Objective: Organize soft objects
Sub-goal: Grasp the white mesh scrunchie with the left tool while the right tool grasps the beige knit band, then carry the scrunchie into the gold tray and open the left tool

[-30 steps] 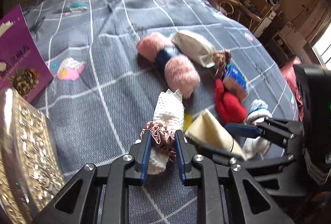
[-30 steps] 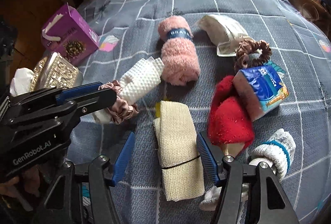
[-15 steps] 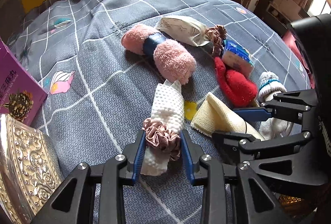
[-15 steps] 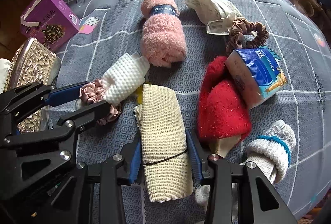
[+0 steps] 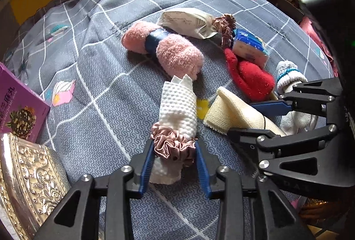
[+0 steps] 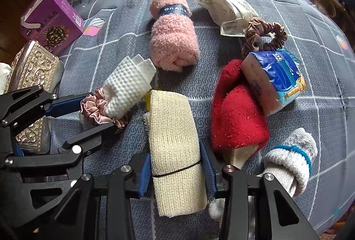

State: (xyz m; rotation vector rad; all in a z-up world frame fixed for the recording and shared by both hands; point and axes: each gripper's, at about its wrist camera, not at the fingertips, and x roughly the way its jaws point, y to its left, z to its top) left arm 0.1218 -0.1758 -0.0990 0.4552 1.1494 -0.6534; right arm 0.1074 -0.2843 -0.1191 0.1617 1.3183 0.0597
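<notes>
Left wrist view: both grippers low over rolled cloths on the bed

Left gripper [image 5: 175, 164] sits at bottom centre, its jaws opening, pads either side of the pink scrunchie [image 5: 173, 145] banding the white roll [image 5: 178, 111]; whether they press, I cannot tell. Right gripper [image 6: 176, 170] at the bottom of its own view is partly closed, pads against the beige roll [image 6: 174, 140]. Right of that lie a red sock [image 6: 237, 111] and a white sock [image 6: 290, 155]. Farther up the grey quilt [image 5: 99, 96] rests a pink towel [image 5: 164, 51]. A purple box [image 6: 51, 20] stands upper left
</notes>
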